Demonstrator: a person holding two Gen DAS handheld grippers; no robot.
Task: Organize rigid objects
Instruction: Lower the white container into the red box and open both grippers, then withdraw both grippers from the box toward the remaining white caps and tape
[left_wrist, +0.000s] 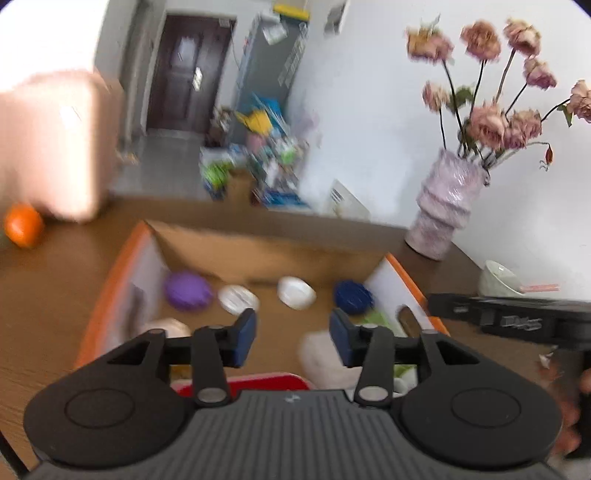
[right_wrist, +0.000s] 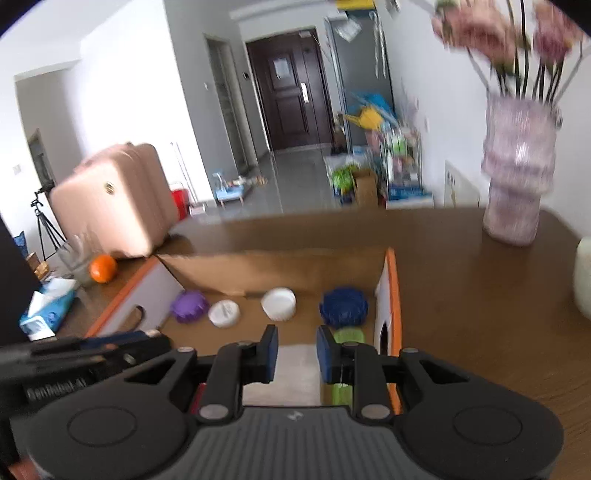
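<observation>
left hand-held gripper: we see the jaws apart, nothing between the blue pads; it hangs over the near end of the box.
right hand-held gripper: we see a narrow gap, no grip; white and green items blurred just below it.
cardboard box: open, orange-edged, sits on the brown surface.
box contents, far end: purple lid, white cap, white cup, blue lid, all loose on the floor.
beyond the box: orange at left, pink vase with dried flowers at right.
</observation>
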